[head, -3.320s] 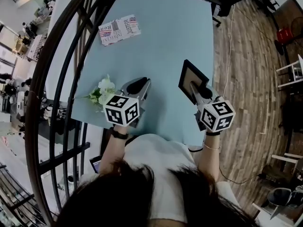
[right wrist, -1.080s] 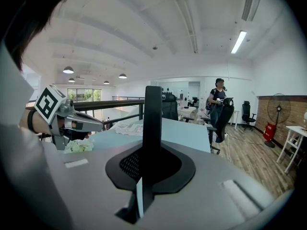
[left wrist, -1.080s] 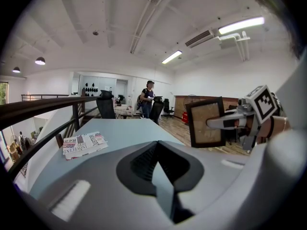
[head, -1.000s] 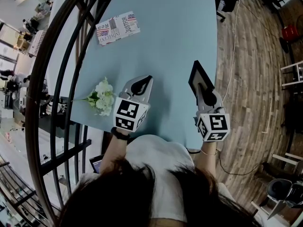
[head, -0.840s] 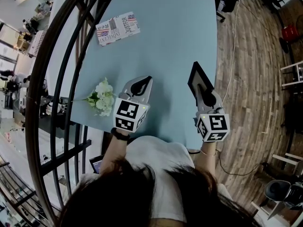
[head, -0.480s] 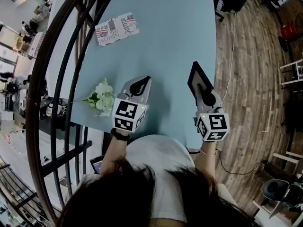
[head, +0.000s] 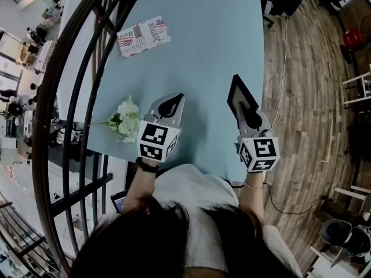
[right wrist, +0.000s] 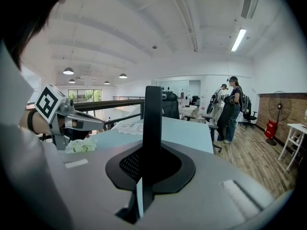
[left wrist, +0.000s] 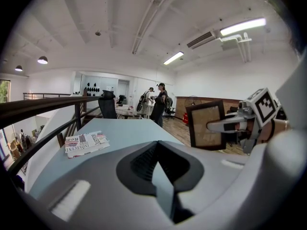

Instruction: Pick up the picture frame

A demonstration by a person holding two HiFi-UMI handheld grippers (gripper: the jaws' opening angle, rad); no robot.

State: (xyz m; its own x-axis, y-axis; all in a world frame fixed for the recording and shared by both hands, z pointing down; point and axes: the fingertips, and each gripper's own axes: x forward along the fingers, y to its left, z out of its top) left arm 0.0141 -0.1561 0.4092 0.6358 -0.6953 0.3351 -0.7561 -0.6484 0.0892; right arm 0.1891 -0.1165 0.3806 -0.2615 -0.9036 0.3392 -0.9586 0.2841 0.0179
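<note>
A dark-rimmed picture frame (head: pixel 238 97) with a tan backing (left wrist: pixel 207 124) stands upright over the right side of the light blue table (head: pixel 208 45). My right gripper (head: pixel 247 111) is shut on its near edge. In the right gripper view the frame (right wrist: pixel 152 119) runs edge-on up from between the jaws. I cannot tell whether its lower edge touches the table. My left gripper (head: pixel 173 100) hovers over the table's near left part, shut, with nothing between its fingers (left wrist: pixel 163 183).
A folded newspaper (head: pixel 144 36) lies at the far left of the table. A small bunch of white flowers (head: pixel 123 119) sits by the left edge, next to a black metal railing (head: pixel 75 86). People (right wrist: pixel 232 107) stand beyond the table. Wooden floor (head: pixel 307 86) lies to the right.
Since the earliest frame the picture frame has turned from facing up at a slant to standing edge-on in the right gripper. Over the last second nothing has visibly moved.
</note>
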